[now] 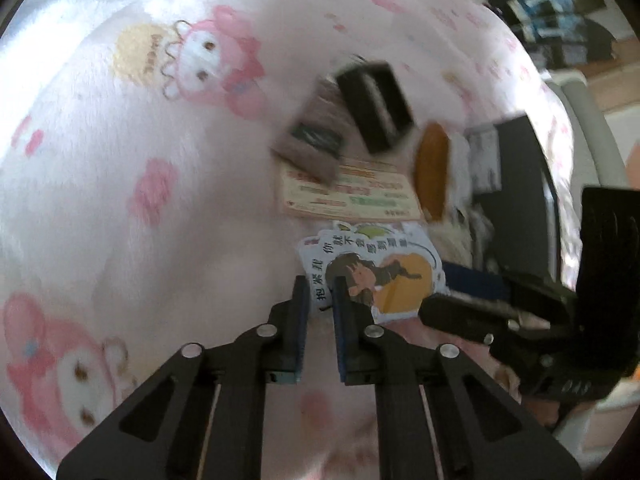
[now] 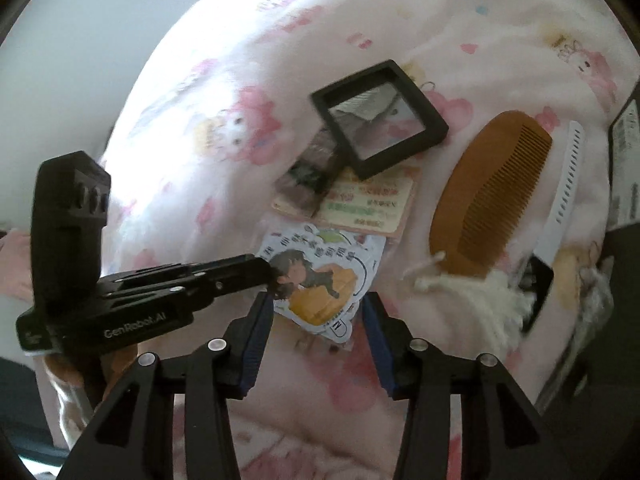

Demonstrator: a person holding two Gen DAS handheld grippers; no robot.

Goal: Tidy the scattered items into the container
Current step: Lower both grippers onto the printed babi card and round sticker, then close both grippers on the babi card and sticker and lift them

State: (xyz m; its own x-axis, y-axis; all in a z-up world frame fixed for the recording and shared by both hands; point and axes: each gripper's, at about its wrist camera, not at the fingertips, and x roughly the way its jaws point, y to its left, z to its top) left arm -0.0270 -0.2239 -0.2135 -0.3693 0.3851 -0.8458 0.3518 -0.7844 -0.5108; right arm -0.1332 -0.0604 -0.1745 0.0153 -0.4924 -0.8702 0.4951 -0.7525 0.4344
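A cartoon sticker [image 1: 384, 276] [image 2: 316, 280] lies on the pink blanket. My left gripper [image 1: 320, 300] [image 2: 265, 267] reaches it from the left. Its jaws stand a narrow gap apart with the sticker's left edge between them, and the pads do not press on it. My right gripper [image 2: 316, 320] [image 1: 444, 292] is open, low over the sticker's near edge, with nothing held. Behind the sticker lie a printed card [image 2: 360, 204] [image 1: 348, 192], a dark packet [image 2: 312, 168] and a black square frame box [image 2: 380, 120] [image 1: 374, 106]. A wooden comb [image 2: 488, 196] [image 1: 432, 168] lies to the right.
A white toothed strip [image 2: 568, 176] and a fluffy white drawstring pouch [image 2: 492, 304] lie right of the comb. A dark box [image 2: 624, 140] [image 1: 512, 184] stands at the right edge. The pink cartoon blanket [image 2: 240, 80] covers the surface.
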